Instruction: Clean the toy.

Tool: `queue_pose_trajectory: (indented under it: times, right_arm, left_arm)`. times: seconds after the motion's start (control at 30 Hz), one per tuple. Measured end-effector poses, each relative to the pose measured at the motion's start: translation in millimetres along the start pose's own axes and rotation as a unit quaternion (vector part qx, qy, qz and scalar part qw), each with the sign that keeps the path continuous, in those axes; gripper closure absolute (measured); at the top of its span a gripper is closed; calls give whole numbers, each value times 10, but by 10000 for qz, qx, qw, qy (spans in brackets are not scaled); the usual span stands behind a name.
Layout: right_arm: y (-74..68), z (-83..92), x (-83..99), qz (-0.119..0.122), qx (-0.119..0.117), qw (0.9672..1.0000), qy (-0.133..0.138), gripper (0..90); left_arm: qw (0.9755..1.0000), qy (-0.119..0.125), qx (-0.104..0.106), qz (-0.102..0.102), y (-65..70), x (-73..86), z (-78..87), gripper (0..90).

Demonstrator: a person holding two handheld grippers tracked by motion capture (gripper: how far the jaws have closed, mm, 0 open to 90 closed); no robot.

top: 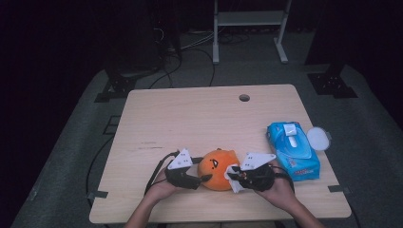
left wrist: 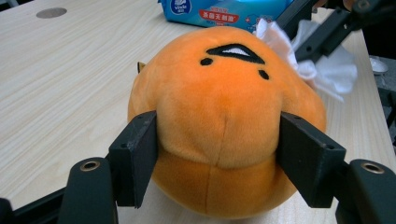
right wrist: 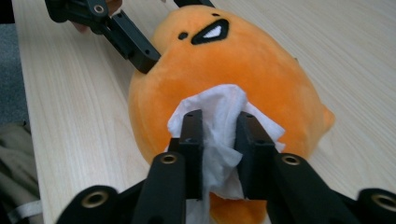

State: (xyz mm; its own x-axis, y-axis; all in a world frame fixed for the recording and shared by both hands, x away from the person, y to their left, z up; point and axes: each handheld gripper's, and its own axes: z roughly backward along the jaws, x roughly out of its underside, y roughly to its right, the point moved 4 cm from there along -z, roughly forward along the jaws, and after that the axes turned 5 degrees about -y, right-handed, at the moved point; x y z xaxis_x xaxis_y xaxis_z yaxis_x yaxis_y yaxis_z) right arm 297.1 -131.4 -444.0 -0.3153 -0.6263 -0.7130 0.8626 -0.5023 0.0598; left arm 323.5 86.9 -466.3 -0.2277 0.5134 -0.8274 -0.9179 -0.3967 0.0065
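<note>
An orange plush toy (top: 216,168) with a black face lies near the table's front edge, between both hands. My left gripper (left wrist: 218,149) is shut on the plush toy (left wrist: 219,112), its pads pressed into both sides. My right gripper (right wrist: 219,123) is shut on a white wipe (right wrist: 219,135) and holds it against the plush toy (right wrist: 243,65). In the high view the left gripper (top: 206,178) is at the toy's left, the right gripper (top: 234,175) with the wipe (top: 233,176) at its right.
A blue pack of wet wipes (top: 292,149) lies at the right of the table (top: 190,118), its round white lid (top: 318,137) flipped open beside it. A small round hole (top: 244,97) is in the table's far part. A metal frame (top: 247,28) stands behind.
</note>
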Motion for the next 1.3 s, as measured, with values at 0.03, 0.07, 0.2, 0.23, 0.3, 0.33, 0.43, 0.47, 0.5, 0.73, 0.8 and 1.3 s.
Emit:
queue_pose_trajectory:
  times: [0.03, 0.07, 0.2, 0.23, 0.3, 0.33, 0.43, 0.47, 0.5, 0.73, 0.8, 1.3]
  right_arm:
    - [0, 0, 0, 0, 0, 10000, 0, 755]
    - [30, 25, 8, -35, -23, 10000, -11, 763]
    - [210, 77, 87, -305, 103, 9994, -91, 769]
    - [249, 74, 106, -454, 9, 9989, -86, 769]
    - [262, 67, 112, -627, -115, 9980, -46, 772]
    - [239, 67, 95, -659, -174, 9977, 8, 775]
    - [95, 52, 12, -596, -509, 9968, 166, 774]
    - [37, 43, -13, -546, -681, 9960, 200, 773]
    - [-13, 29, -30, -446, -746, 9960, 191, 772]
    - [287, 86, 110, -655, -288, 9974, 96, 772]
    - [388, 93, 178, -905, -316, 9954, 85, 772]
    - [256, 43, 98, -985, -734, 9922, 191, 773]
  left_arm:
    - [10000, 1, -5, -2, -9, 1, 2, 323]
    - [10000, 1, -15, 29, -17, 3, 3, 324]
    - [9999, 16, 18, 114, -43, 15, 7, 324]
    - [9999, 29, 13, 125, -44, 11, 2, 323]
    - [9999, 14, -11, 129, -39, 2, -4, 319]
    - [9999, 14, -22, 142, -43, 0, -5, 313]
    - [9997, 1, -28, 227, -67, 4, -10, 315]
    - [9997, -24, -41, 225, -72, 2, -8, 320]
    - [9998, -38, -43, 208, -71, 1, -7, 324]
    - [9994, 12, 4, 333, -100, 26, -4, 334]
    - [9994, 24, -4, 347, -99, 14, -11, 332]
    - [9980, 241, 171, 561, -133, -33, 28, 256]
